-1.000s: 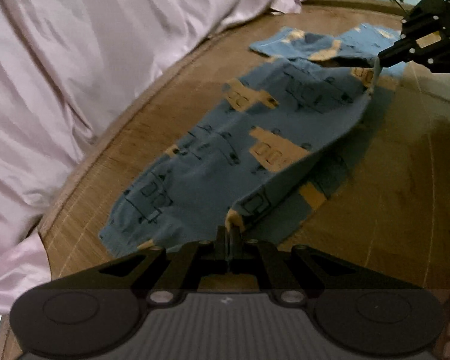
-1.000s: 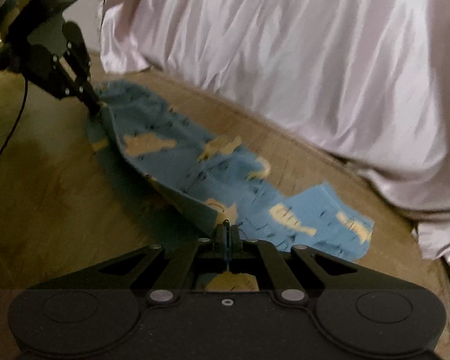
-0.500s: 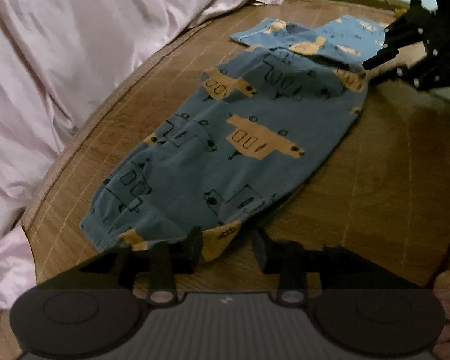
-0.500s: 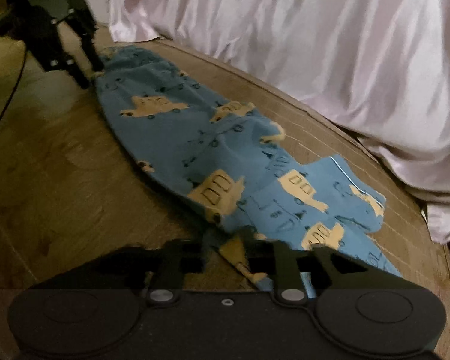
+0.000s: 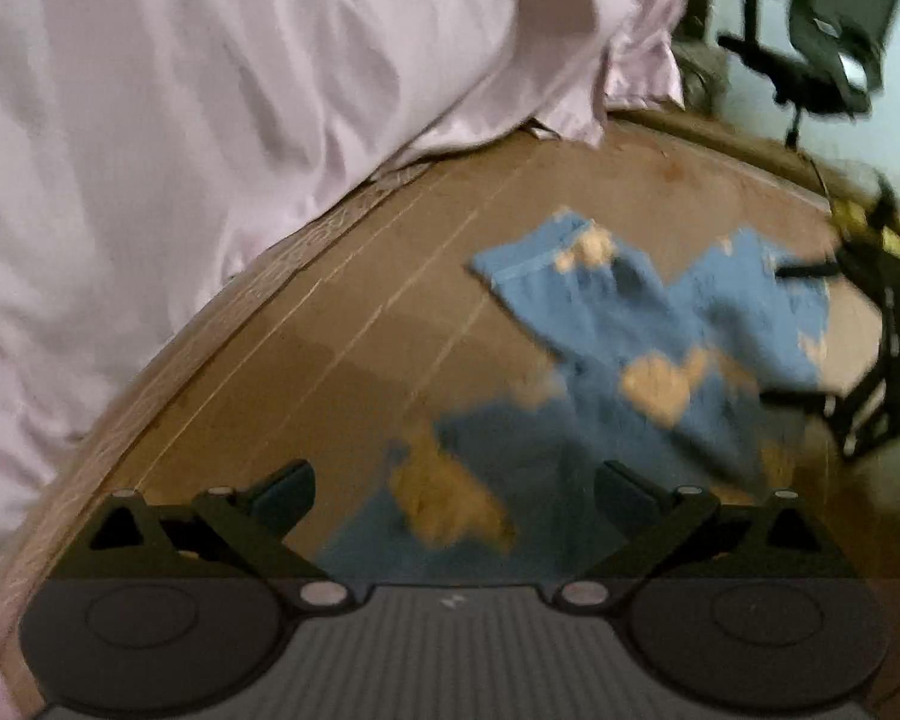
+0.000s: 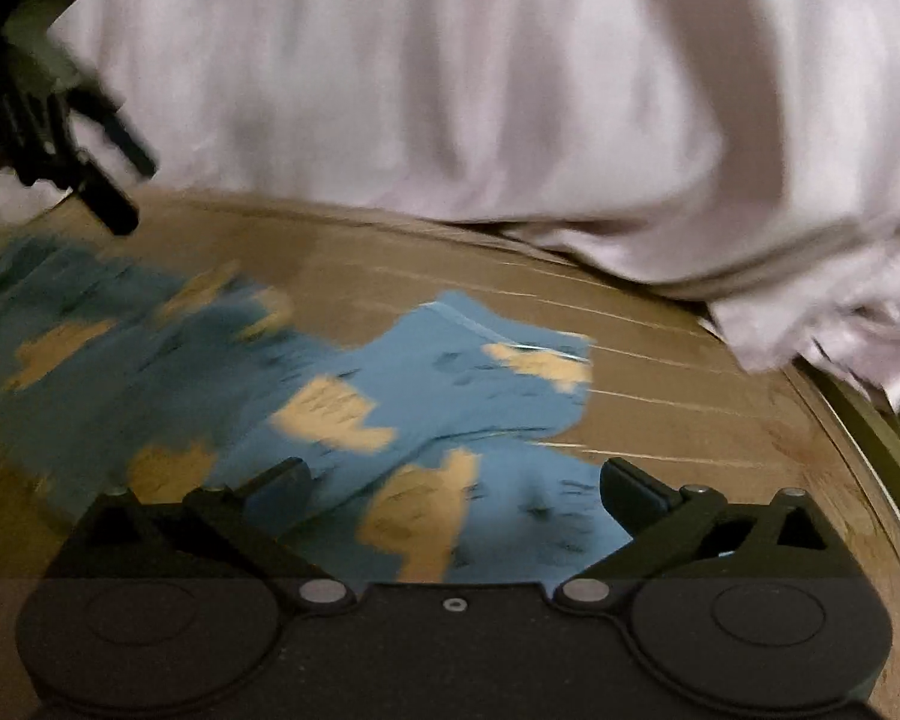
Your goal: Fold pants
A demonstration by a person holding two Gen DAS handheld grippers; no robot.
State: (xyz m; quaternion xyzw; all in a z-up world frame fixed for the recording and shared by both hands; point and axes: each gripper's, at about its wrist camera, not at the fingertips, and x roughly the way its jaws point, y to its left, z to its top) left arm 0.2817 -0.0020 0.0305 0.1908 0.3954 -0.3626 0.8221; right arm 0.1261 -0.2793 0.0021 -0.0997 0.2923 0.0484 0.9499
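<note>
Left wrist view, blurred: pants (image 5: 624, 360), blue with tan vehicle print, lie flat on the wooden floor (image 5: 390, 276), starting under the left tongs (image 5: 453, 495) and running away up-right toward the right tongs (image 5: 810, 330) at the far end. Long axis runs roughly between the two tongs, near parallel to the bed edge. Left tongs spread wide, nothing held, fabric right below the gap. Right wrist view: pants (image 6: 342, 408) fan out from under the right tongs (image 6: 453, 495) toward the upper left, where the left tongs (image 6: 114, 180) hang above the far end; two separate flaps with hems near the right tongs, likely leg ends or waist, too smeared to say. Right tongs also released, empty. Each tongs is nearest its own end, so next grab is probably one end each, or one end carried to the other. Pink bedsheet (image 6: 510, 90) drapes along the far side; office chair (image 5: 834, 48) in the background.
</note>
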